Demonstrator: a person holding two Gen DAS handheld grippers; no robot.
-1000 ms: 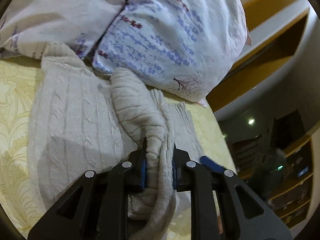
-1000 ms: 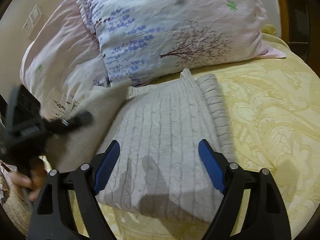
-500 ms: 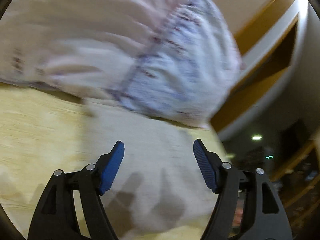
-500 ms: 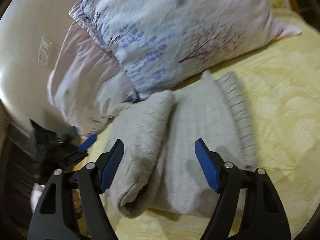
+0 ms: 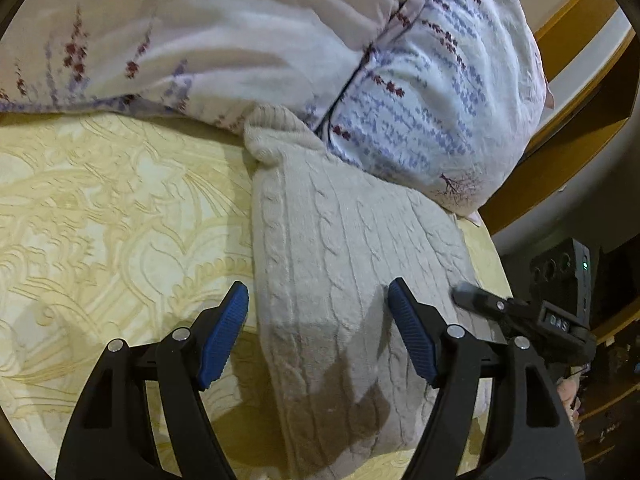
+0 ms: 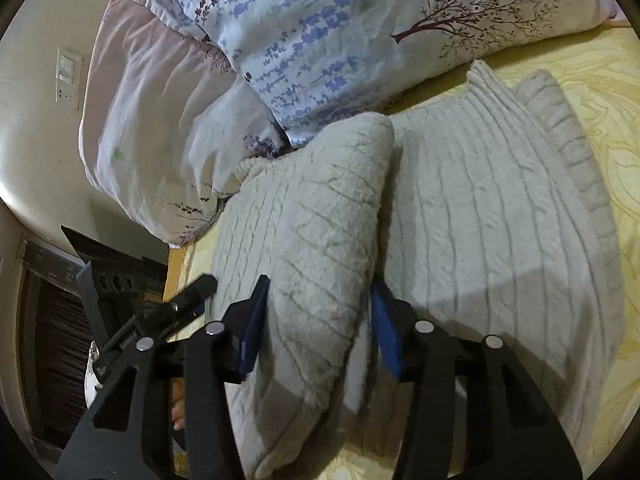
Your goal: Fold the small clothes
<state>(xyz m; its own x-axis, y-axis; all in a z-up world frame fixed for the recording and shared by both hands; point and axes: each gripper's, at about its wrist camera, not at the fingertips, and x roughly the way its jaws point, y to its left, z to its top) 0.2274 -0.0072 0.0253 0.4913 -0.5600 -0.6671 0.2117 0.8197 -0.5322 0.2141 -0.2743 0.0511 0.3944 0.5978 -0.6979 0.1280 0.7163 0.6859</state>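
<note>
A cream cable-knit sweater [image 5: 340,264] lies partly folded on the yellow bedspread [image 5: 112,216], its top against the pillows. My left gripper [image 5: 318,320] is open and empty, its fingers straddling the sweater's near left edge. In the right wrist view the sweater [image 6: 492,216] has a thick folded-over part [image 6: 316,232] on its left side. My right gripper [image 6: 318,320] has narrowed around this fold, with the blue pads on either side of it. The left gripper's tip [image 6: 196,288] shows at the left of the right wrist view.
Two floral pillows [image 5: 420,92] lie right behind the sweater and show in the right wrist view [image 6: 320,32] too. The bed's edge is at the right [image 5: 492,256], with dark shelving [image 5: 560,272] beyond. A wall switch [image 6: 68,76] is at far left.
My left gripper let go of the sweater's folded part, opened and drew back to the left edge. My right gripper moved left over the fold and narrowed around it.
</note>
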